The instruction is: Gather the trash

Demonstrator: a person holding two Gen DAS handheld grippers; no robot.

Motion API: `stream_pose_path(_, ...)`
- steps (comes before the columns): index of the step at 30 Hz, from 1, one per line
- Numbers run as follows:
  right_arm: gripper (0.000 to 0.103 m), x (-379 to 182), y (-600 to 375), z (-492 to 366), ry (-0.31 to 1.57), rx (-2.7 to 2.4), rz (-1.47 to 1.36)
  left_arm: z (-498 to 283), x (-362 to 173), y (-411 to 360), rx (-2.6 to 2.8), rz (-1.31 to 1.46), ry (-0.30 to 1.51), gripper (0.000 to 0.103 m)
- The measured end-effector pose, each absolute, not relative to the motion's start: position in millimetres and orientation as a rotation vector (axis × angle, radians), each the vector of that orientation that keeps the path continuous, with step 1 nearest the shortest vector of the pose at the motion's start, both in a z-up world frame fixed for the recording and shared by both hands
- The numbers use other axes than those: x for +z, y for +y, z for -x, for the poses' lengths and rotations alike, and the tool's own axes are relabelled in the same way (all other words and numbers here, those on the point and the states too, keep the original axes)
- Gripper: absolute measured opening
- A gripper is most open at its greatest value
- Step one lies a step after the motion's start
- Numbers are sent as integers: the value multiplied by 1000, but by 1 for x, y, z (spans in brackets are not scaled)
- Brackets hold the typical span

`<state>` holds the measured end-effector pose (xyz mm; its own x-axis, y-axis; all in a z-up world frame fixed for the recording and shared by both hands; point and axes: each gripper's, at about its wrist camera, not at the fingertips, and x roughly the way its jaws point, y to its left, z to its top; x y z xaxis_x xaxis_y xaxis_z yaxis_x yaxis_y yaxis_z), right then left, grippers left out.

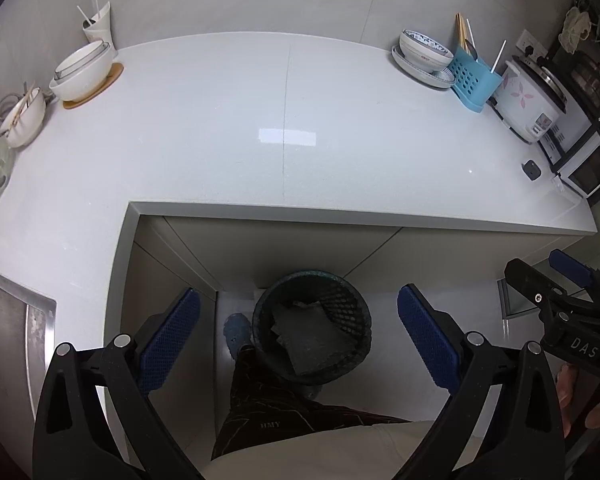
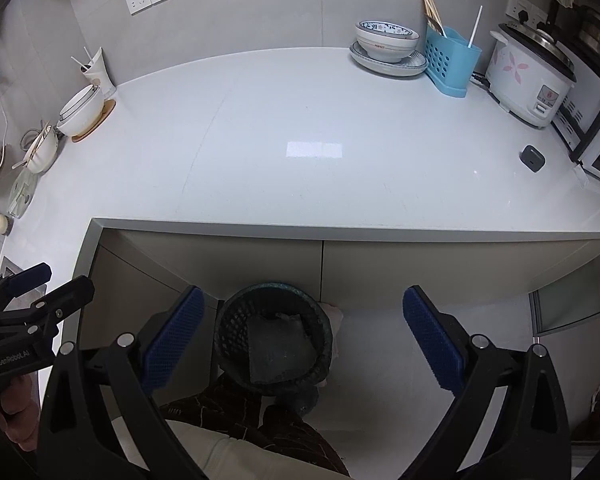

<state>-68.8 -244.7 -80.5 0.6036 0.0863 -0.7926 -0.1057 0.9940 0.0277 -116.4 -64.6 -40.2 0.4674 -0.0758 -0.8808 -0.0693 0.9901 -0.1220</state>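
Note:
A dark mesh waste basket (image 1: 312, 326) stands on the floor below the counter edge, with dark flat trash (image 1: 306, 336) inside it. It also shows in the right wrist view (image 2: 274, 344). My left gripper (image 1: 298, 338) is open and empty, held above the basket. My right gripper (image 2: 300, 340) is open and empty, also above the basket. The right gripper shows at the right edge of the left wrist view (image 1: 556, 292). The left gripper shows at the left edge of the right wrist view (image 2: 28, 292).
A white L-shaped counter (image 1: 284, 140) carries bowls (image 1: 82, 70) at the back left. At the back right stand a bowl on plates (image 1: 424, 56), a blue utensil holder (image 1: 474, 78) and a rice cooker (image 1: 530, 100). A small dark box (image 1: 531, 169) lies at right. My leg and shoe (image 1: 236, 332) are beside the basket.

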Motion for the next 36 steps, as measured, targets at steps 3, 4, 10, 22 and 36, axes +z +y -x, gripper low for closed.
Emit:
stream_pose_path(3,95,-80,-245,69,916,111,23,116,-41,-65,-4,151,1089,97)
stream_pose_path(4,95,-80,-245,68,918,111,21,116,-41,-64,-3,151,1090,97)
stream_pose_path(10,95,-80,-245,67,921,112,20,116,-41,-61,3,145,1093,97)
stream_pose_path(22,95,-83,-244,67,930,107,19,114,-43,-60,2,139,1105,97)
stream_pose_path(36,95,-85,-243,69,935,108,18,114,-44,-60,1,138,1113,97)
